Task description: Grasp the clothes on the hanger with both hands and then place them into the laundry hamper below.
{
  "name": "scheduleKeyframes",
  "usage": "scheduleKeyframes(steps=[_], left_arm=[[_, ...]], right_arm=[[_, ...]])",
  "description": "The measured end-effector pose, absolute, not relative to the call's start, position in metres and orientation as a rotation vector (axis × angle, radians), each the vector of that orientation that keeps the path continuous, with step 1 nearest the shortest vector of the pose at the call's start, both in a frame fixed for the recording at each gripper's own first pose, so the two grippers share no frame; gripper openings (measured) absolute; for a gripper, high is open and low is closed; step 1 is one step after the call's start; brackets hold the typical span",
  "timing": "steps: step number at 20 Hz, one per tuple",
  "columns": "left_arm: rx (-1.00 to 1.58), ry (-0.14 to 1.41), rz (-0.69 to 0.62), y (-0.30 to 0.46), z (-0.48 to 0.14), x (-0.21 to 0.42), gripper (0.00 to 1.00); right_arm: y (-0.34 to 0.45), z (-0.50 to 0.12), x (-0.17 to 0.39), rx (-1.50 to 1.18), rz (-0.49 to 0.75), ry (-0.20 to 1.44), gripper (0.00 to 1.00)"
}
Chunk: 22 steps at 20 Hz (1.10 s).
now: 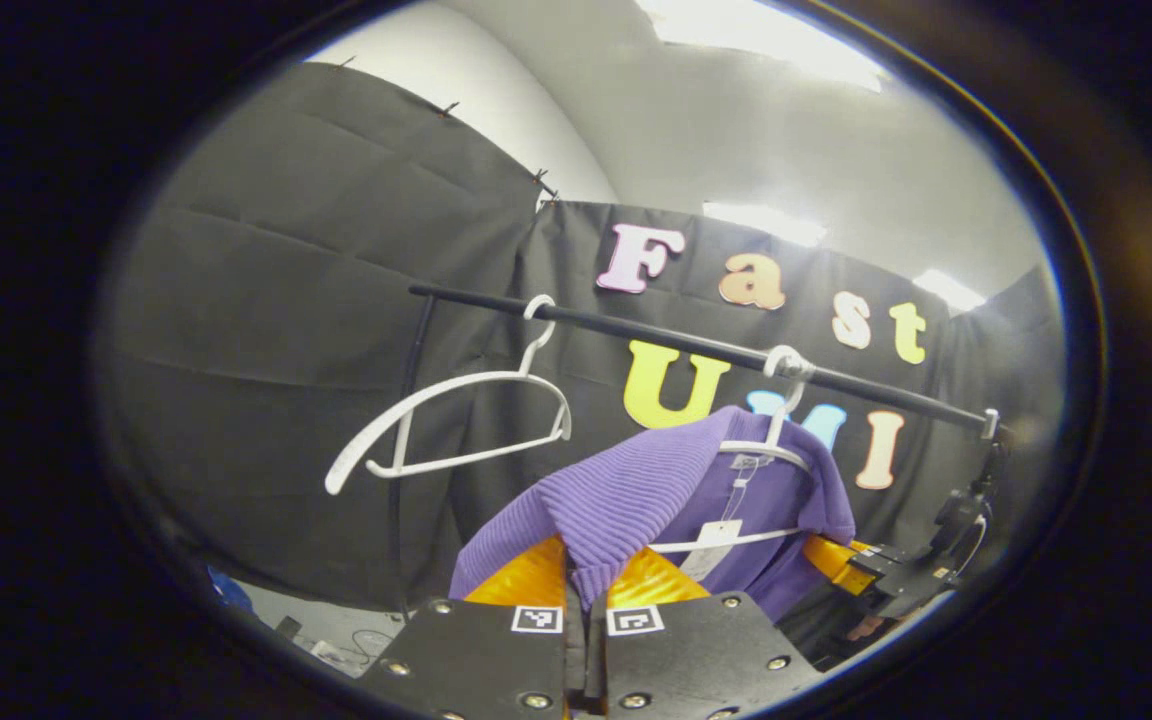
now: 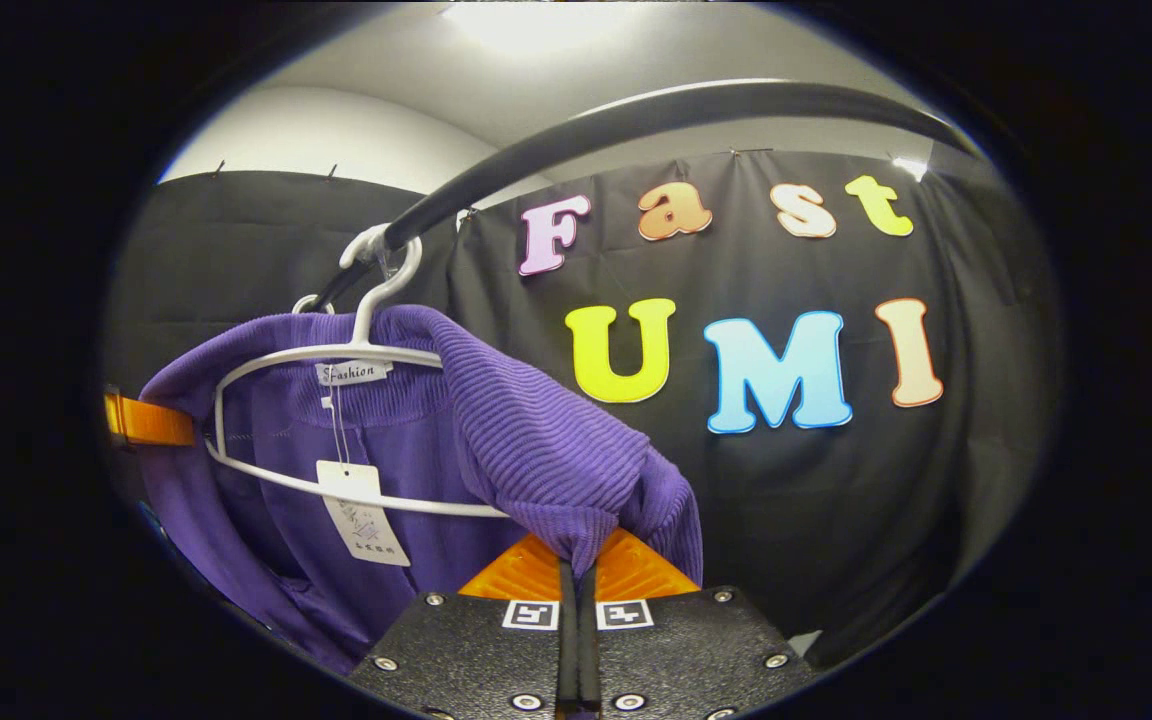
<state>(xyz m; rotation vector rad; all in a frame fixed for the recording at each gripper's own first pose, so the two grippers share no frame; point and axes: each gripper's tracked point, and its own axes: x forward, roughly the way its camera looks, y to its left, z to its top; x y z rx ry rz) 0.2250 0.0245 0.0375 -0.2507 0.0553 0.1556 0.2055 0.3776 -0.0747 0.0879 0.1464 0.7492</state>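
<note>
Purple sweater point(image 1: 636, 480) pinched in both raised claws, left claw point(image 1: 584, 590), right claw point(image 2: 576, 565).

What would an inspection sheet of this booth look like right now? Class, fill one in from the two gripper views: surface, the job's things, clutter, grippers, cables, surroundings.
Surface: nothing seen.
Job's things: purple sweater hangs on a white hanger from the black rail, a paper tag dangling inside; hamper not seen.
Clutter: a bare white hanger on the same rail, apart from the sweater.
Grippers: left gripper shut on a sweater shoulder; right gripper shut on the other shoulder.
Cables: cannot tell.
Surroundings: black cloth wall, pale ceiling with lights.
</note>
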Motion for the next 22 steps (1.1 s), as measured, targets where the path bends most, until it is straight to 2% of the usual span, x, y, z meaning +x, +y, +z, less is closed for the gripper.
scheduleKeyframes(steps=[6,12,22], left_arm=[[-0.291,0.022,0.105,0.056,0.066,0.23,0.01],[-0.287,0.026,0.092,0.092,0.077,0.233,0.01],[-0.269,0.095,0.049,0.133,0.042,0.259,0.01]], right_arm=[[0.366,-0.055,0.207,0.053,0.635,0.117,0.0],[0.373,-0.033,0.2,0.045,0.589,0.067,0.0],[0.375,-0.021,0.187,0.044,0.528,0.104,0.0]])
